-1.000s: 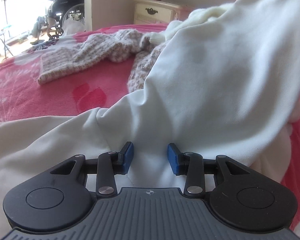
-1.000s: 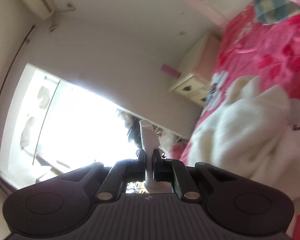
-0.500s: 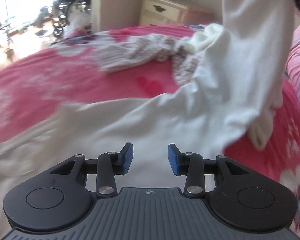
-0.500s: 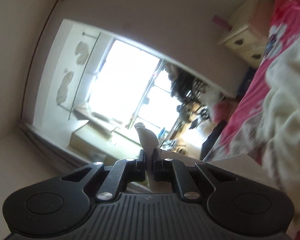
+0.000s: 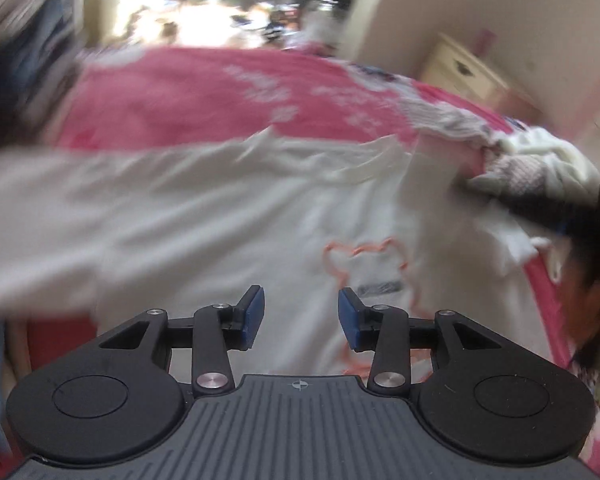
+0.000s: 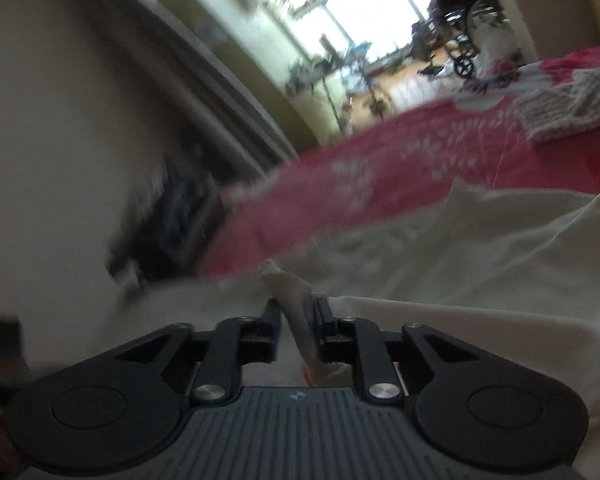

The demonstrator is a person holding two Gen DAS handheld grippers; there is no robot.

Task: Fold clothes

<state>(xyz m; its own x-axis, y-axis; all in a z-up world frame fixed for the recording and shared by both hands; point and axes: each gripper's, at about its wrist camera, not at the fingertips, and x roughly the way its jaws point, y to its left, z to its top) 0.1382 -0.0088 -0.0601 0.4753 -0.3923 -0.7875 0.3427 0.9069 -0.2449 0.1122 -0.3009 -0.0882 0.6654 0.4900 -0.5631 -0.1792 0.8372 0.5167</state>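
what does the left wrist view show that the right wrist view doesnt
Only the left wrist view shows the orange outline print on the white garment, the cream nightstand, and the left gripper with jaws open and nothing between them.

Only the right wrist view shows the right gripper, jaws opening with a fold of fabric standing between them, and the wheelchair by the bright window.

Both show the white garment, the pink floral bedspread and the knitted sweater.
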